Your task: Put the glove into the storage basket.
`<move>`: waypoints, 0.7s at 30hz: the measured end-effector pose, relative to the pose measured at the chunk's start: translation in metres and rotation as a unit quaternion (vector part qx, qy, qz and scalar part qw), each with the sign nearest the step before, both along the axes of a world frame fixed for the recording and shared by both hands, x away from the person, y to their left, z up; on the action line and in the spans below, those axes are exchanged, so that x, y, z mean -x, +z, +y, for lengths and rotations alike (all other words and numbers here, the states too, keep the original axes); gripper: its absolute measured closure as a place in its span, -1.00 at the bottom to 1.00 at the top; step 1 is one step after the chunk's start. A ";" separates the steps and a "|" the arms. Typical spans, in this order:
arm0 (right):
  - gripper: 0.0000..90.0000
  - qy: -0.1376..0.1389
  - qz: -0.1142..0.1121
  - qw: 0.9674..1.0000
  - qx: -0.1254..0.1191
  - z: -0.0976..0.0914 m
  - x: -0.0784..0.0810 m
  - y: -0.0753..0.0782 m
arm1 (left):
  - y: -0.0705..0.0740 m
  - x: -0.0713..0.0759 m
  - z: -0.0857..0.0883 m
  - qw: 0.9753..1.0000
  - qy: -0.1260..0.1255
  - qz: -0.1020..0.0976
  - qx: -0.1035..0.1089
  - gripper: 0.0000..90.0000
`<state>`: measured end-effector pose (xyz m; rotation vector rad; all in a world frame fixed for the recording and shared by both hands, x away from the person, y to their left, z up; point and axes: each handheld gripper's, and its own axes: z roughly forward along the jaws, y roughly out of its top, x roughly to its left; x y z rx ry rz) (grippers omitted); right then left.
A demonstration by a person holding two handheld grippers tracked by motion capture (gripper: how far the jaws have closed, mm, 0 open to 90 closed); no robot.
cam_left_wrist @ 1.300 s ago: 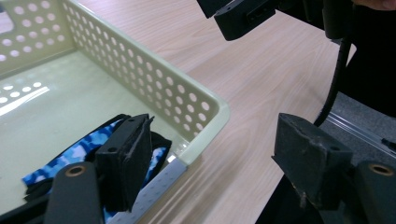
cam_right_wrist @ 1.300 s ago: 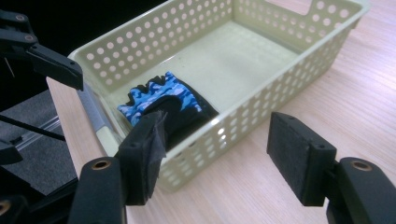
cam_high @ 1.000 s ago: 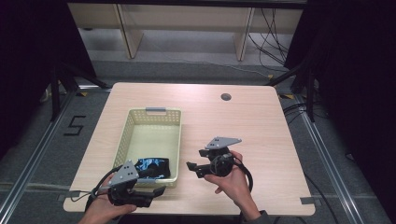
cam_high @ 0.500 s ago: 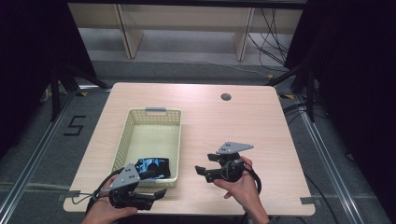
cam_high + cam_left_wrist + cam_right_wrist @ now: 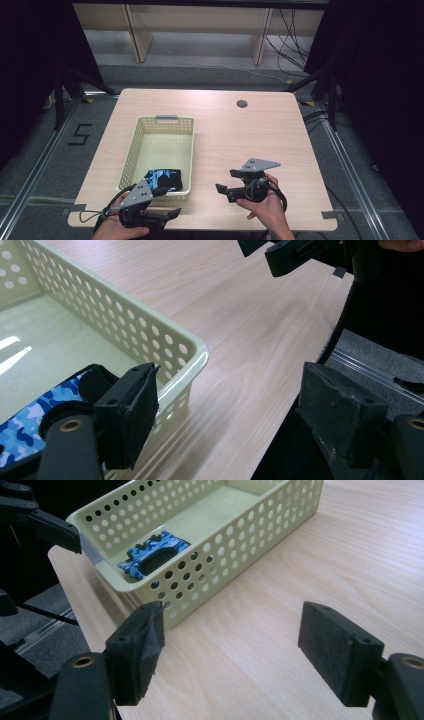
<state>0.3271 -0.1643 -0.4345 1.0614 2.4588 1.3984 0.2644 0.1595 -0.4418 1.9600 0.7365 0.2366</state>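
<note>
In the high view, a pale yellow perforated basket (image 5: 161, 150) sits left of centre on the wooden counter (image 5: 260, 135). A blue camouflage-patterned item (image 5: 164, 180) lies inside it at its near end, toward the bottom of the frame.

The left hand-held gripper (image 5: 172, 202) is at the bottom left of the high view, just off the basket's near corner. The right hand-held gripper (image 5: 223, 182) is at lower centre over bare wood, near the basket's right side but apart from it.

The left gripper view (image 5: 227, 405) adds what the high view cannot resolve: its two black jaws stand wide apart with nothing between them, the basket's corner rising behind the left jaw and the camouflage item at the lower left. The other gripper shows at the top right of that frame.

The right gripper view (image 5: 230, 635) shows its jaws also wide apart and empty over the counter, having just been opening. Here the item's dark oval opening and the basket's round holes are clear at upper left.
</note>
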 end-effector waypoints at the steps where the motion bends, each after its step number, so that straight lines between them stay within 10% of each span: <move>1: -0.40 0.004 -0.006 1.000 0.003 -0.001 0.000 0.000 | 0.000 0.000 0.000 1.000 -0.006 0.000 0.001 -0.49; 21: -0.55 -0.016 0.014 1.000 -0.006 -0.014 0.016 -0.011 | -0.009 0.016 -0.010 0.999 -0.046 0.008 -0.005 -0.55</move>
